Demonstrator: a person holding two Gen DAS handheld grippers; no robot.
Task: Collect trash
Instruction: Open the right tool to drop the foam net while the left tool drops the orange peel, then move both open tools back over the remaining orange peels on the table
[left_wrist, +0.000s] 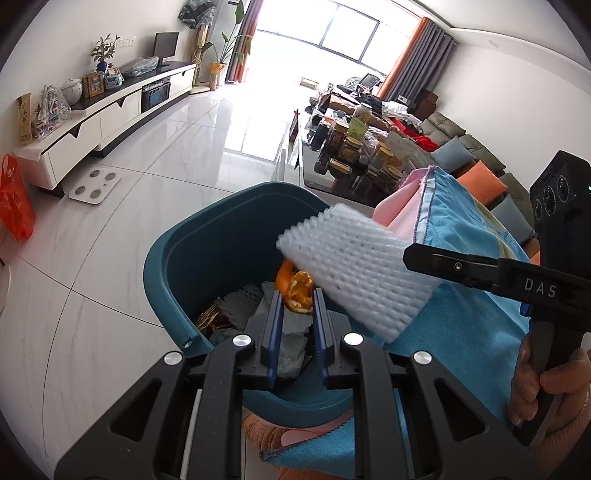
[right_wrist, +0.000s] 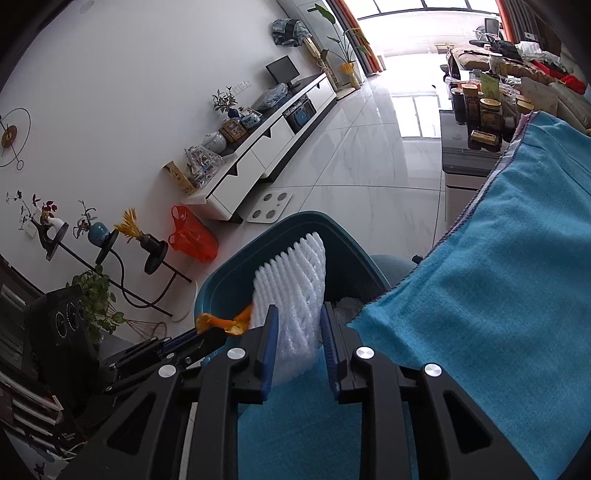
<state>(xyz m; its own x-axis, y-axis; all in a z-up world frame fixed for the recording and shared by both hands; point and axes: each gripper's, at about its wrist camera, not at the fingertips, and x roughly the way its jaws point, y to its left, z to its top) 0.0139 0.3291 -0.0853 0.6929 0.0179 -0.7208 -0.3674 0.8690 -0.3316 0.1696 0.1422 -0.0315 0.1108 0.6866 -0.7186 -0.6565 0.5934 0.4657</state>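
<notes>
Teal plastic bin (left_wrist: 173, 266) takes up the lower middle of the left wrist view, sitting on glossy white floor tiles (left_wrist: 110, 229), and it's already got some stuff in it: crumpled tissue (left_wrist: 291, 325), a bit of white foam netting (left_wrist: 240, 299) and something brownish I can't make out. Big blue towel (right_wrist: 498, 277) covers the right side of the right wrist view, with a pink cloth (left_wrist: 402, 210) peeking out behind it in the other shot.

White foam net sleeve (right_wrist: 295, 291) hangs right over the bin's mouth, sitting between the right gripper (right_wrist: 299, 317) fingers. No earlier shot to compare; the gap looks fairly narrow, but whether the pads actually press on the foam, I can't tell.

Smallest thing: the orange peel (left_wrist: 299, 291), pinched at the tips of the left gripper (left_wrist: 297, 299) in a tight grip, also above the bin opening, just beside the foam sleeve.
</notes>
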